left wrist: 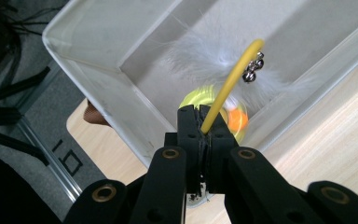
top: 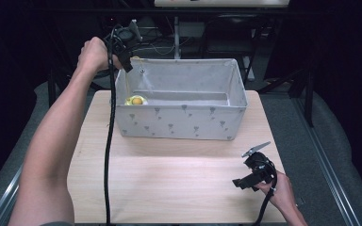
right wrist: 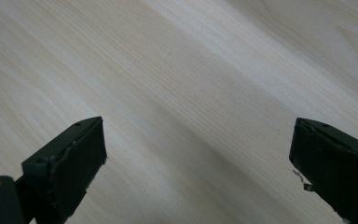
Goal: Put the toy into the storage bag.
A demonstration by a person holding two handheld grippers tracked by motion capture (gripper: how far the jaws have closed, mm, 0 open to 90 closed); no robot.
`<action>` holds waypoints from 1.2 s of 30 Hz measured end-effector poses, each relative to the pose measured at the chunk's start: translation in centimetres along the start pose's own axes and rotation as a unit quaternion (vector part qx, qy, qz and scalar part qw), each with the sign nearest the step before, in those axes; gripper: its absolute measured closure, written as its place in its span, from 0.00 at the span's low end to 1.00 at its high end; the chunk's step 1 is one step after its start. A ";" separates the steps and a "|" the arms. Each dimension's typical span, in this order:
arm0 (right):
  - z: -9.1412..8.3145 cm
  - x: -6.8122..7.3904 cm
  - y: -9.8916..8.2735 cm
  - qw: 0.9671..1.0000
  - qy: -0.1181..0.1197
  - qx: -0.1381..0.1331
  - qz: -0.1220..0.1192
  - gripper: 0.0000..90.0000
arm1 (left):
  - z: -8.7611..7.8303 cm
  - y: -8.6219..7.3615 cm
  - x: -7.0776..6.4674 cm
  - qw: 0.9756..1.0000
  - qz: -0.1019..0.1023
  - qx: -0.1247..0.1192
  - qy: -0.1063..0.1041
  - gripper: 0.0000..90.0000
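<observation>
Yellow wand clamped over the bin
It is pinched by the left gripper; white feathers and bells are seen above the bin's floor.

bin: on table, far half | ball toy: in bin, left corner

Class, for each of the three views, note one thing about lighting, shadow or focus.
High view: the wooden table is brightly lit, its surroundings nearly black. Left gripper view: the white feather looks soft and blurred; the yellow stick is sharper. Right gripper view: soft diagonal shadow bands cross the wood, and the jaws are dark.
</observation>
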State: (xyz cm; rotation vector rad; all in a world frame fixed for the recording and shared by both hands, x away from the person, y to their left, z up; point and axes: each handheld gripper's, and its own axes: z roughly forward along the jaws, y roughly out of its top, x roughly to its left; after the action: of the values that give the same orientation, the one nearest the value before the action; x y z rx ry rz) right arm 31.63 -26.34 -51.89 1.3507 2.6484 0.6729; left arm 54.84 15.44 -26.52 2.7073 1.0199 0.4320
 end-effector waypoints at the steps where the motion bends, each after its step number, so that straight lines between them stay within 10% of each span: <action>1: 0.0 -0.1 0.0 1.000 -0.003 0.006 -0.005 0.04 | 0.3 -0.2 0.1 1.000 -0.005 -0.005 -0.006 0.98; 36: 0.1 -0.1 0.0 1.000 0.001 0.015 -0.005 0.04 | 4.3 -4.3 0.5 0.999 -0.030 0.024 -0.038 0.98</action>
State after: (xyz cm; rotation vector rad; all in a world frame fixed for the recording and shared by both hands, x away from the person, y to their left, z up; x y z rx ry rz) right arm 31.74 -26.38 -51.98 1.3443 2.6760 0.6359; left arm 54.10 18.54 -31.72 2.7037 1.1008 0.2944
